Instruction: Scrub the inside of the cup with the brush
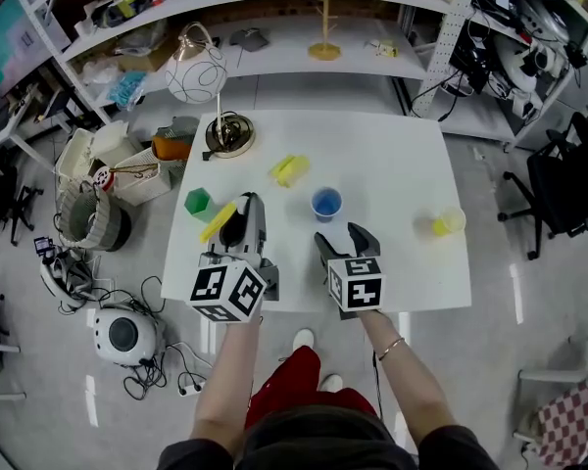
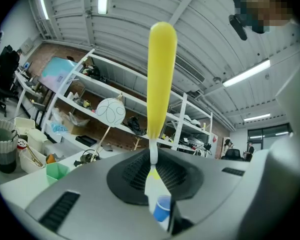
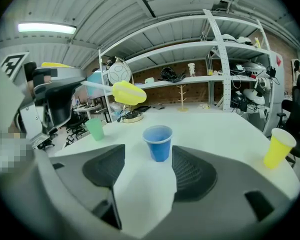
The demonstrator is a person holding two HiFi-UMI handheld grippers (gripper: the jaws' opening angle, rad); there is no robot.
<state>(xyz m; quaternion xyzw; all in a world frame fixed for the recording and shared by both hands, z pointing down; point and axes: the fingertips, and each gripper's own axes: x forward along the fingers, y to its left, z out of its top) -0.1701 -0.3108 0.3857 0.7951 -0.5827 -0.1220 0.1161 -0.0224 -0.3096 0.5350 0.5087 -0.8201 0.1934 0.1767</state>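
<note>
Blue cup (image 1: 325,204) stands upright and open-mouthed near the middle of the white table (image 1: 392,164) in the head view, a small plain tumbler whose inside shows blue from above, just ahead of the two tools. The left tool (image 1: 243,210) carries the brush (image 1: 219,222), whose yellow handle slants across its jaws, while the right tool (image 1: 342,239) hangs just short of the cup with its jaws apart. A green cup (image 1: 198,202) sits to the left, a yellow object (image 1: 289,169) lies beyond, a yellow cup (image 1: 449,222) stands well off to the right, and a lamp (image 1: 228,135) with a wire globe rests at the far left corner. In the left gripper view, the left tool (image 2: 152,176) is clamped narrow on the brush's white neck, the long, smooth, rounded yellow handle (image 2: 161,74) rising straight up from the jaws; the blue cup (image 2: 162,208) peeks through low down, not touching them. In the right gripper view, the right tool (image 3: 147,184) is wide and holds nothing; the blue cup (image 3: 158,142) stands on the table just past the jaw tips, centred between them and apart from both, with a thin rolled rim and slightly tapered walls.
</note>
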